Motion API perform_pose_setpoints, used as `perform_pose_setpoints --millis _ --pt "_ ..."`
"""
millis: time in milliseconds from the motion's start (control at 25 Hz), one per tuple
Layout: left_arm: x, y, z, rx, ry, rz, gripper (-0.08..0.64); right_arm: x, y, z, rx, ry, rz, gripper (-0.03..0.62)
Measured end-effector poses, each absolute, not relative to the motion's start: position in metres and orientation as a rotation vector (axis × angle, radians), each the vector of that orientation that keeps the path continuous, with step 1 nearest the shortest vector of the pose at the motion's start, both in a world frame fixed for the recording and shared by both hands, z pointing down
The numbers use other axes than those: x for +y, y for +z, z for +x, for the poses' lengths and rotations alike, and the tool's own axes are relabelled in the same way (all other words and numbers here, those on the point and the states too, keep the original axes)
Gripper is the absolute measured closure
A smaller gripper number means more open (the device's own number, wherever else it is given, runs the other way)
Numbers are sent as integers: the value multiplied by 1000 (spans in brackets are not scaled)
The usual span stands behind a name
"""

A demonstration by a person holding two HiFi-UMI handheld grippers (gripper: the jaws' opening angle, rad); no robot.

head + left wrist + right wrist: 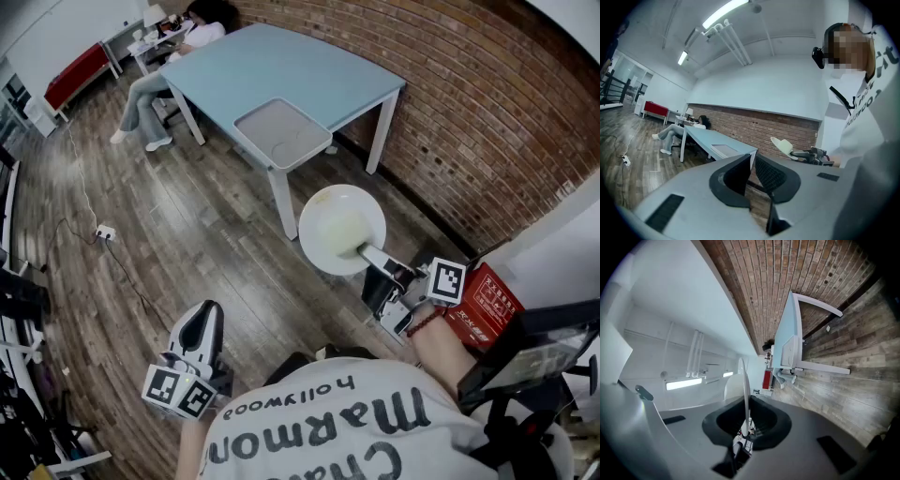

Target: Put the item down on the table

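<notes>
A white plate (342, 230) hangs in the air over the wooden floor, just short of the near corner of the light blue table (281, 66). My right gripper (367, 251) is shut on the plate's rim. In the right gripper view the plate (746, 394) stands edge-on between the jaws of the right gripper (745, 427), with the table (787, 345) ahead. My left gripper (202, 323) is low on the left, shut and holding nothing. The left gripper (753, 157) looks toward the table (712, 138) and sees the plate (783, 145) at the right.
A grey tray (281, 131) lies on the table's near corner. A person (187, 42) sits at the far end. A brick wall (469, 122) runs along the right. A red box (483, 300) stands by my right hand. A power strip (105, 232) lies on the floor.
</notes>
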State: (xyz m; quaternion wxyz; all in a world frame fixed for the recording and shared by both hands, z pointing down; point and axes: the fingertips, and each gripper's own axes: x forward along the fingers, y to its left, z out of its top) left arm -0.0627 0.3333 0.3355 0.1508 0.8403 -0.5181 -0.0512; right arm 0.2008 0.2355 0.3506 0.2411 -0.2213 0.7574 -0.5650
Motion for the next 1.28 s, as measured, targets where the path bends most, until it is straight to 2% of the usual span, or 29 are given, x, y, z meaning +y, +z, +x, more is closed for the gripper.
perform_pose_setpoints --millis 1280 --pt "347 347 -92 -1464 -117 2483 523 250 360 169 2049 -1516 -595 565"
